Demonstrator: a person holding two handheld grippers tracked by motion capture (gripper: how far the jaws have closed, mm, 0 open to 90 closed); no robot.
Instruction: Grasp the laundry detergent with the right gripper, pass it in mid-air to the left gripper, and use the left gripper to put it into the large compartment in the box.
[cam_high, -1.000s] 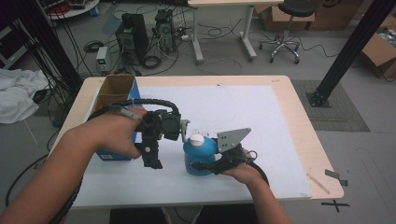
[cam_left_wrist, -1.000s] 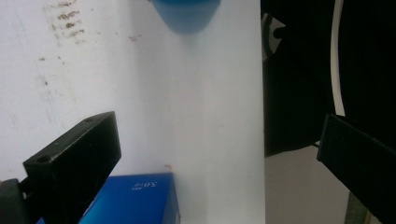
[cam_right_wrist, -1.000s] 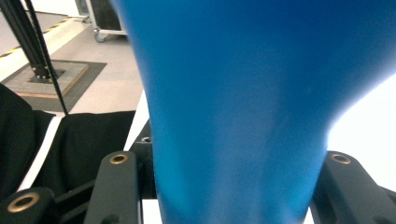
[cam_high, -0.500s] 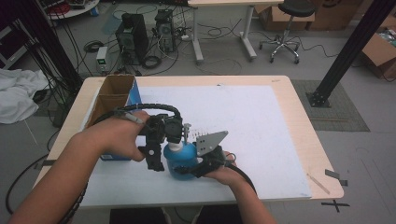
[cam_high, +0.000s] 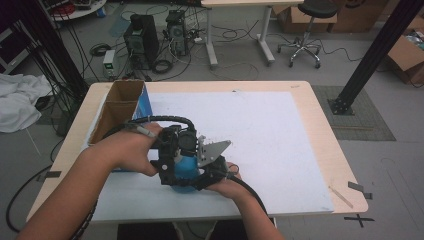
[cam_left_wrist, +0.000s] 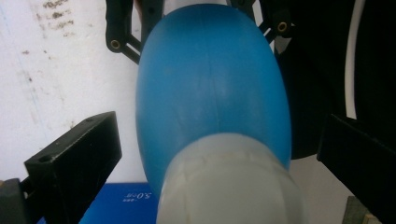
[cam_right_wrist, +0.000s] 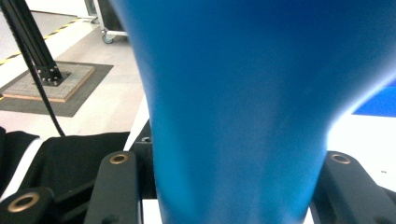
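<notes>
Left gripper (cam_left_wrist: 205, 154): I am holding its jaws apart, straddling the white cap end.
Blue bottle (cam_high: 184, 170): lying at the near table edge, long axis running from right gripper towards left.
Right gripper (cam_right_wrist: 224, 186): I am clamping the bottle's base.

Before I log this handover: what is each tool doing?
Left tool: open around the blue bottle's white cap.
Right tool: shut on the blue bottle.
</notes>
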